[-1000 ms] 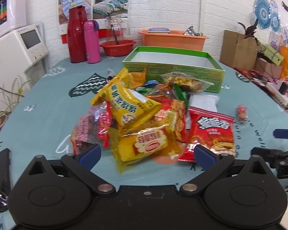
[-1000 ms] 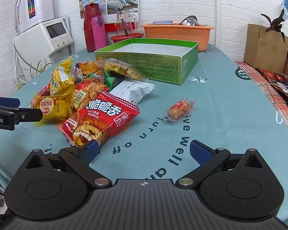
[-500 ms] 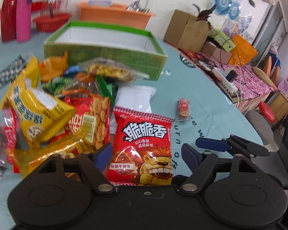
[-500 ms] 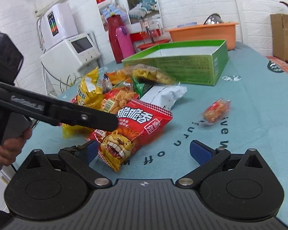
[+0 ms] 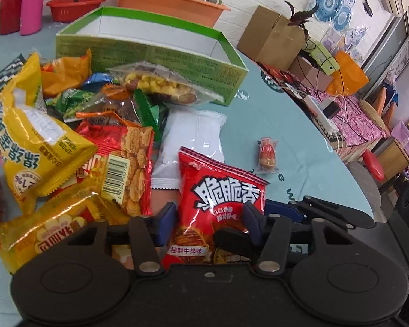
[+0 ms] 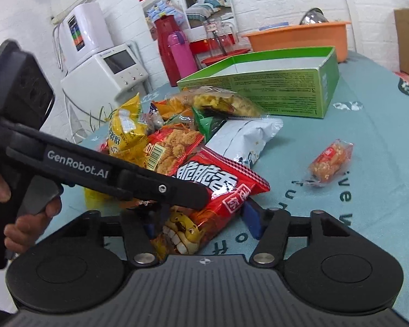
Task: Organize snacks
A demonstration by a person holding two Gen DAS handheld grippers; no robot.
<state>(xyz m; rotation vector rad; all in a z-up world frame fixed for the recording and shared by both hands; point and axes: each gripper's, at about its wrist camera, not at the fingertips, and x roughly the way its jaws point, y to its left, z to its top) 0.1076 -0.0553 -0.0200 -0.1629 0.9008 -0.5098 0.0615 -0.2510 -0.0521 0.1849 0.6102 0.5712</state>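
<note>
the red lion snack bag (image 5: 218,207) is what both tools have gone for, lying at the near edge of the snack heap, on the side away from the green box (image 5: 150,62). the left gripper (image 5: 208,220) straddles the bag's near end: its blue pads (image 5: 165,223) sit at either flank of the packet and the jaws have just been closing in, the foil bulging between them, though i can't say for sure they have truly bitten yet. the right gripper (image 6: 201,224) comes at the same bag from the open table side; its jaws have just started narrowing, one pad (image 6: 252,222) just beside the bag's edge with a sliver of cloth showing, so that one reads as unclenched and holding nothing. the bag's long axis runs away from the left tool toward the box, so a lift and a straight carry forward over the white packet (image 5: 193,136) looks like the natural route. the left hand seems nearer to a real hold. a small orange candy (image 6: 330,162) lies alone, well apart from the bag on the teal cloth (image 6: 368,141).
</note>
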